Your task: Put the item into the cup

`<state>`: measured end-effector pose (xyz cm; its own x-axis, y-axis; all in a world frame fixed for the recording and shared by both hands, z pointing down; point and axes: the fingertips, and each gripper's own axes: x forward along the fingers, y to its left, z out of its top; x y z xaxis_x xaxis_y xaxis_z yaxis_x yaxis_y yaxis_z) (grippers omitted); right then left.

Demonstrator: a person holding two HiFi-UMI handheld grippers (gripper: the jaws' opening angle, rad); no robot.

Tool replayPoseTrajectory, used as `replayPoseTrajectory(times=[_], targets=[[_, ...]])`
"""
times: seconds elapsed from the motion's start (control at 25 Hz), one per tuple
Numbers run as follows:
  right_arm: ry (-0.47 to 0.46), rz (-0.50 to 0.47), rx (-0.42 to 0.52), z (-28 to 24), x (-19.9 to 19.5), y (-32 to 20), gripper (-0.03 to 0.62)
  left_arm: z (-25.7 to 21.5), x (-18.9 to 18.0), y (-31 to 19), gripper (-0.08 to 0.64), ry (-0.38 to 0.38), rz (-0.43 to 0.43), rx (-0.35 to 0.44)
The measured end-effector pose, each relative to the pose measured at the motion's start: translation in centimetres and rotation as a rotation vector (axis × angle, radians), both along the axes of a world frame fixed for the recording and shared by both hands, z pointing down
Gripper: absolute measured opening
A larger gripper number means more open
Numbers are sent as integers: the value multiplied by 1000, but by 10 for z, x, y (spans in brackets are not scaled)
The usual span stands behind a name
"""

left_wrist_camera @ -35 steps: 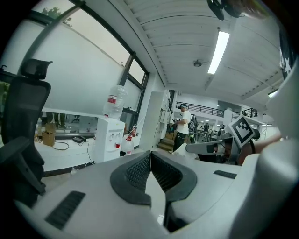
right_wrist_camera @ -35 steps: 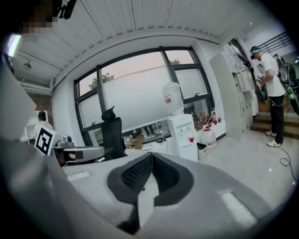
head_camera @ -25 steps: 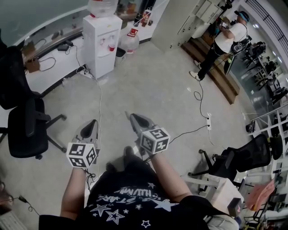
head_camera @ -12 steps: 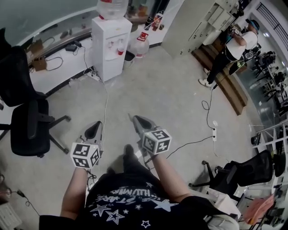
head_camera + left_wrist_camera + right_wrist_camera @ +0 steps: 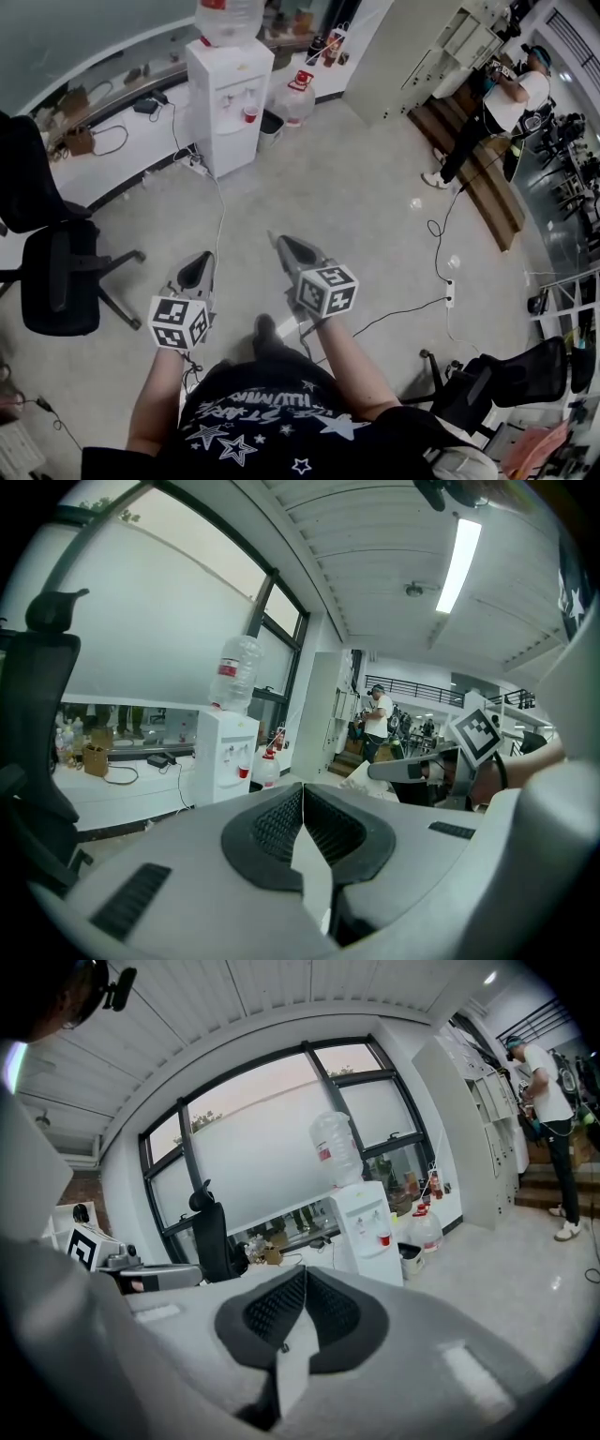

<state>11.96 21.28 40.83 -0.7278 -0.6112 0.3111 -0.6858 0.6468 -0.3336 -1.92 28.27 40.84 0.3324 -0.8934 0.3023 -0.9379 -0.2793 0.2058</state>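
Note:
No cup and no item show in any view. In the head view my left gripper [image 5: 195,262] and right gripper [image 5: 277,242] are held side by side over the bare floor in front of the person's body. Both point toward the white water dispenser [image 5: 227,90]. The left gripper [image 5: 302,789] has its jaws pressed together with nothing between them. In its own view the right gripper [image 5: 305,1274] is likewise shut and empty.
A black office chair [image 5: 52,272] stands at the left beside a white counter [image 5: 112,141]. Cables [image 5: 441,234] and a power strip [image 5: 450,292] lie on the floor at the right. Another black chair [image 5: 487,384] is at lower right. A person [image 5: 492,112] stands by wooden steps far right.
The head view has shifted slightly, so the dispenser and floor sit a little lower in frame. Both grippers keep the same pose, shut and side by side.

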Motion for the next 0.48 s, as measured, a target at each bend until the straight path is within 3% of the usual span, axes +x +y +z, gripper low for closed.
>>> replayPoseTrajectory(times=[0.48], targets=[[-17, -35, 8, -2, 35, -62, 2, -6, 37, -63, 8, -17, -29, -3]])
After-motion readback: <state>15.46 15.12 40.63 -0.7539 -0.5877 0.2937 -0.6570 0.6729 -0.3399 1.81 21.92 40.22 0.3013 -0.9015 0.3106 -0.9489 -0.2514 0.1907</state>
